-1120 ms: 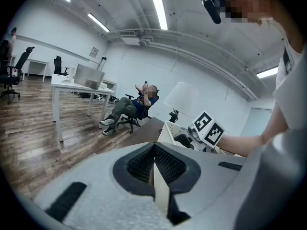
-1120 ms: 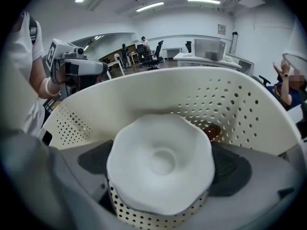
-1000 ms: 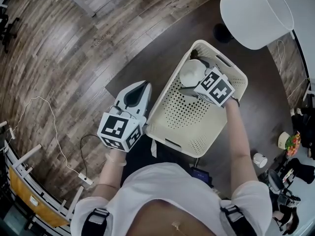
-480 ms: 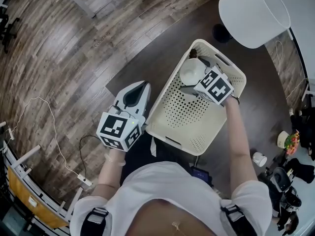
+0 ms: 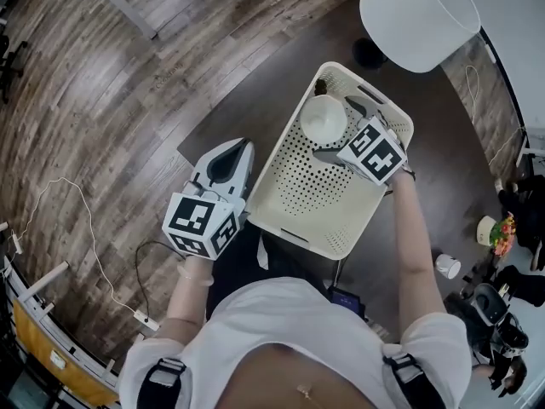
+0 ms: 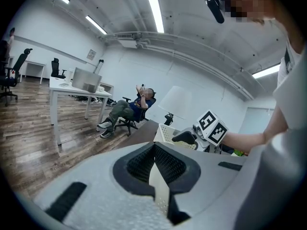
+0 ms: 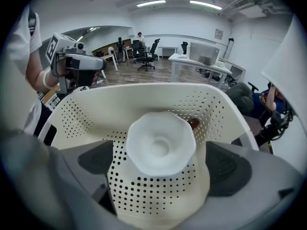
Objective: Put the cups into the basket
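The right gripper (image 5: 336,133) has its jaws spread wide around the white cup (image 5: 323,119) in the basket (image 5: 289,233). Back out slowly without bumping it. The left gripper (image 6: 154,150) has its jaws pressed together.

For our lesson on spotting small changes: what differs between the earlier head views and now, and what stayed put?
The right gripper seems to have eased back slightly from the white cup, which lies in the basket between its open jaws, apparently untouched. The left gripper stays shut and empty beside the basket; basket and cup keep their places.
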The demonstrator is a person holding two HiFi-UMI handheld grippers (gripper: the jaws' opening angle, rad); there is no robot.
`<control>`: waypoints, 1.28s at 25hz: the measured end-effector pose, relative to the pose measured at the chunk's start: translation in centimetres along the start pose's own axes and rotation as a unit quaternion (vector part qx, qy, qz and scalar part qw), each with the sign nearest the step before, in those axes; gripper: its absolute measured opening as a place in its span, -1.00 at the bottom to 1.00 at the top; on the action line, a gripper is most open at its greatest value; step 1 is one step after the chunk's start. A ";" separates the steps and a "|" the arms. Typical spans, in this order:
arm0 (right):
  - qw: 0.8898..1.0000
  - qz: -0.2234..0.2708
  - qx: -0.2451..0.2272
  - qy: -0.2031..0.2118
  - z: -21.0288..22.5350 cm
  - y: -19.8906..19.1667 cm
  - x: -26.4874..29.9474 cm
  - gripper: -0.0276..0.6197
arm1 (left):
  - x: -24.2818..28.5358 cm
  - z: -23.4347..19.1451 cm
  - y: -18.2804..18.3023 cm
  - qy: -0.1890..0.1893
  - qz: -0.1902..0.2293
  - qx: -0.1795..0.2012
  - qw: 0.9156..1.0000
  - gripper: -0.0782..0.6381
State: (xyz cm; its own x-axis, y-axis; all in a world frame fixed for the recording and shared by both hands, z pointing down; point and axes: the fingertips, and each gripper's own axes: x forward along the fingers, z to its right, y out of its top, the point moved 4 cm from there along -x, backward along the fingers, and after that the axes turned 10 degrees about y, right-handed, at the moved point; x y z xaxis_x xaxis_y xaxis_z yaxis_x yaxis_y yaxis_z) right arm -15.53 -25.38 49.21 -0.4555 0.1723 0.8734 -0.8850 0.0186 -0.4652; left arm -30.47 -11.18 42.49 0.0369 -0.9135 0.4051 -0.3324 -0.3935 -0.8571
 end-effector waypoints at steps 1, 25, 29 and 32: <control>1.000 0.005 -0.005 -0.004 -0.4 0.3 -0.5 0.82 | -0.2 0.1 0.2 -0.001 0.002 0.002 1.000 -0.76; 0.897 0.338 0.170 -0.227 -10.3 2.8 -12.0 -0.88 | -2.6 8.5 2.8 -0.085 0.054 0.059 0.993 -0.76; 0.888 0.346 0.201 -0.228 -11.8 1.1 -12.7 -0.88 | -2.9 10.7 2.3 -0.113 0.050 0.072 0.990 -0.76; 0.879 0.354 0.213 -0.238 -12.9 -0.4 -13.5 -0.88 | -3.3 12.4 1.6 -0.128 0.046 0.078 0.988 -0.76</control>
State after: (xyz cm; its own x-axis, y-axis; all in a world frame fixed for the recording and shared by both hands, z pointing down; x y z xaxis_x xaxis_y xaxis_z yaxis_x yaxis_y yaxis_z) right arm -7.76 -15.04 35.73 -0.8056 -0.4415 0.3951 -0.2728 -0.3155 -0.9089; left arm -19.42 -10.05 35.87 0.2567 -0.9343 0.2474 -0.1959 -0.3010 -0.9333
